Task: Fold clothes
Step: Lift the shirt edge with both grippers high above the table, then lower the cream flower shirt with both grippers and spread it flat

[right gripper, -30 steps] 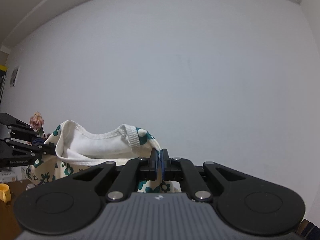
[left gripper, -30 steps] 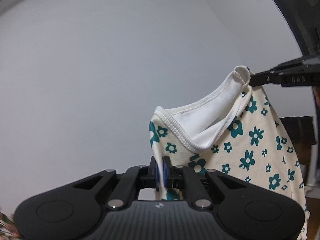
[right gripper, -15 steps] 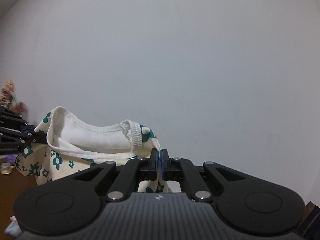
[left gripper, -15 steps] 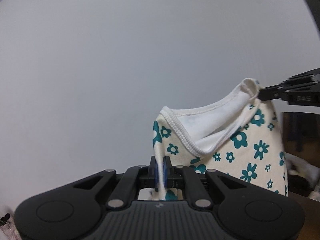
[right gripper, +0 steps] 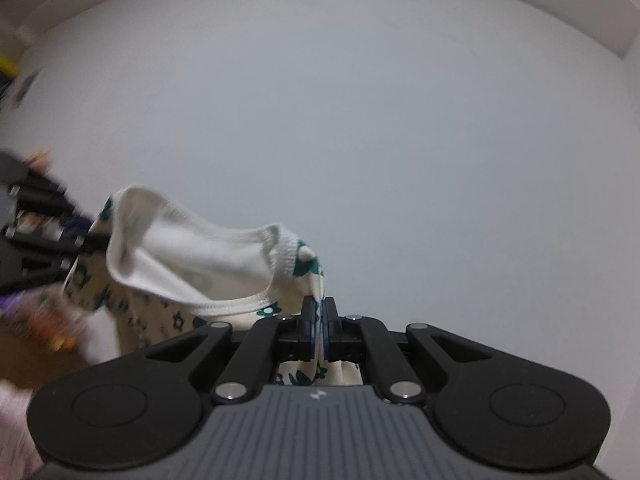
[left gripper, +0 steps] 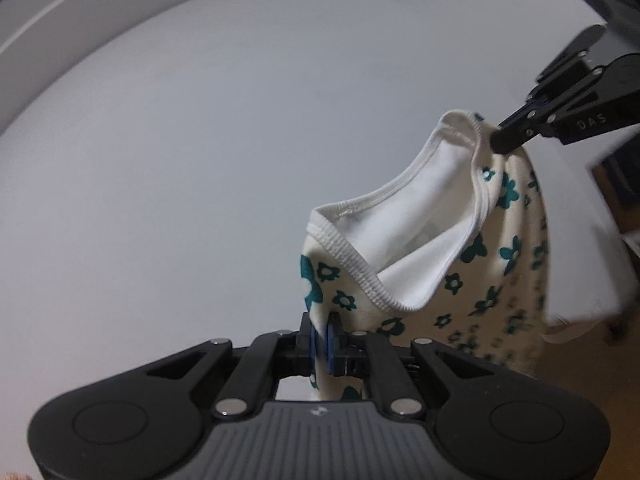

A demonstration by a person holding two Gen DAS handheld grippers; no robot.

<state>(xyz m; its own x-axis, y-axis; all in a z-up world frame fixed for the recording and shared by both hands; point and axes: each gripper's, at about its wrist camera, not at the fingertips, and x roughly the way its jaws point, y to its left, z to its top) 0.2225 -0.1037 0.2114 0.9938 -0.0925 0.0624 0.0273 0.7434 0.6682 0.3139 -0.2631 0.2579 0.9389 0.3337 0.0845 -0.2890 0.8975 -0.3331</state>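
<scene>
A cream garment with teal flowers (left gripper: 472,276) hangs in the air between both grippers, its white neckline (left gripper: 420,216) sagging open. My left gripper (left gripper: 320,340) is shut on one shoulder of the garment. Seen from that view, the right gripper (left gripper: 500,142) pinches the other shoulder at the upper right. In the right wrist view the garment (right gripper: 172,312) droops to the left, and my right gripper (right gripper: 319,324) is shut on its fabric. The left gripper (right gripper: 96,242) holds the far shoulder at the left edge, blurred. The garment's lower part is hidden.
A plain white wall (left gripper: 200,160) fills most of both views. A brown wooden surface (right gripper: 24,356) with blurred small items shows at the lower left of the right wrist view. Dark furniture (left gripper: 620,176) and something white (left gripper: 592,280) lie at the right of the left wrist view.
Both grippers have come down with the garment still held. Both views have tilted, and the ceiling edge now shows at the top. The background at the sides is blurred.
</scene>
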